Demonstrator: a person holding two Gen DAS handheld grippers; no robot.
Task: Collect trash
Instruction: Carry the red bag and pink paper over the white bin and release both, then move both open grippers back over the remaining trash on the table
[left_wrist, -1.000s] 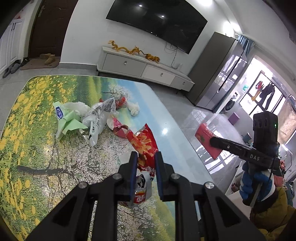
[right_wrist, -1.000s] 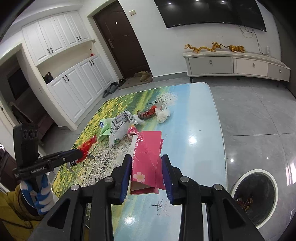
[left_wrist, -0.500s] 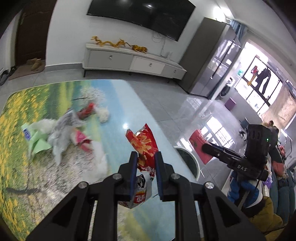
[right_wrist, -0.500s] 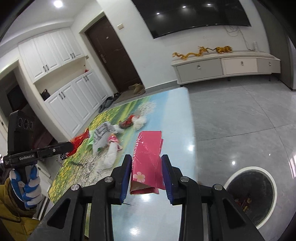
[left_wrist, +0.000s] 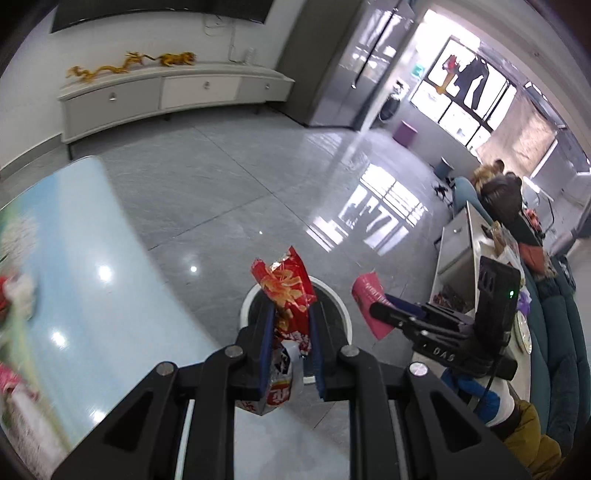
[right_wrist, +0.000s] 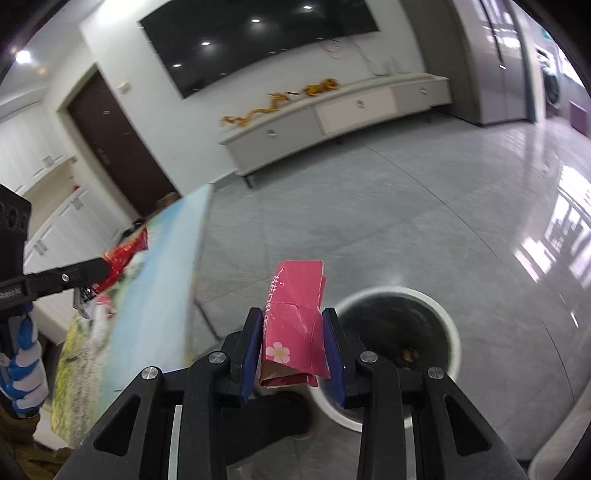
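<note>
Item one: left gripper (left_wrist: 291, 325), jaws clamped on a red snack bag (left_wrist: 286, 295) printed with orange chips, the bag's crumpled top standing up past the fingertips and its white lower end hanging between the fingers. Seen along those fingers, the bag sits over the near rim of a round white-rimmed trash bin (left_wrist: 341, 306) on the grey tiled floor. Item two: right gripper (right_wrist: 293, 332), jaws pressed against both sides of a creased pink paper packet (right_wrist: 295, 317) (a small flower printed near its lower edge); in the right wrist view the packet is held just left of the bin (right_wrist: 452, 332), whose dark interior holds some brownish scraps. Item three: table (left_wrist: 122, 280) with a printed landscape top, to the left of both grippers, with more litter on it, too blurred to identify. Item four: a low white cabinet (right_wrist: 332, 110) along the far wall, golden dragon ornaments (right_wrist: 277, 101) on top, beneath a wall-mounted television (right_wrist: 258, 40).
</note>
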